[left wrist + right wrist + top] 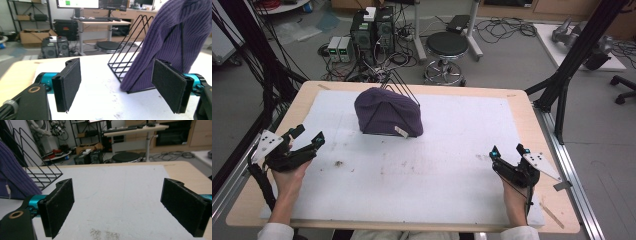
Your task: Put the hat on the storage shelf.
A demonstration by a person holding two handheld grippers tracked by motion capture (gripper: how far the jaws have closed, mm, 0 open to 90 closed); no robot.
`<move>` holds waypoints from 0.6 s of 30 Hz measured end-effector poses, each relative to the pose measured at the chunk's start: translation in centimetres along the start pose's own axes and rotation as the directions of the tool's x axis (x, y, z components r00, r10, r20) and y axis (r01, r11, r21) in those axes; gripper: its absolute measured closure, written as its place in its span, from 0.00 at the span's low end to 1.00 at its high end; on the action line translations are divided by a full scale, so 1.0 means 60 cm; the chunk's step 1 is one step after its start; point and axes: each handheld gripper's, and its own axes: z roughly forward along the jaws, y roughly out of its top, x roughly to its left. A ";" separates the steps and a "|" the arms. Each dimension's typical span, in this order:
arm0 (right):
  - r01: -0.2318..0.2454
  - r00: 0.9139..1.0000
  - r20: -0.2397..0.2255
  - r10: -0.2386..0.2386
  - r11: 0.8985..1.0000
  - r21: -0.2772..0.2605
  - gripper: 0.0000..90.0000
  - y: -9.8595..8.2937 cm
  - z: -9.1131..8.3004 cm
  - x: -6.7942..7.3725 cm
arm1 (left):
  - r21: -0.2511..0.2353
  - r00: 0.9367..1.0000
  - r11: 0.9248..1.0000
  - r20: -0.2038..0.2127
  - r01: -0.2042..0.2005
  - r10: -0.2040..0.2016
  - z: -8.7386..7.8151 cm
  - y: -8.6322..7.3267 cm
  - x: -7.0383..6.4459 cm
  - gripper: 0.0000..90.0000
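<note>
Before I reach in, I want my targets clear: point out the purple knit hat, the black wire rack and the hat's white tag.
purple knit hat [384, 112], high view, knitted crown.
black wire rack [125, 65], left gripper view, bare wires.
white tag [401, 132], high view, label at hem.

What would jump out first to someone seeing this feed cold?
The purple knit hat, draped over a black wire rack at the far middle of the white mat, draws the eye first. Next come the two grippers resting near the mat's near corners, the left gripper and the right gripper, both with jaws spread wide and holding nothing.
</note>
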 end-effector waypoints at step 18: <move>0.002 0.999 0.035 -0.002 1.000 0.018 0.12 -0.003 -0.008 0.010 | 0.038 1.000 0.999 0.013 0.009 -0.010 0.000 -0.043 -0.011 0.27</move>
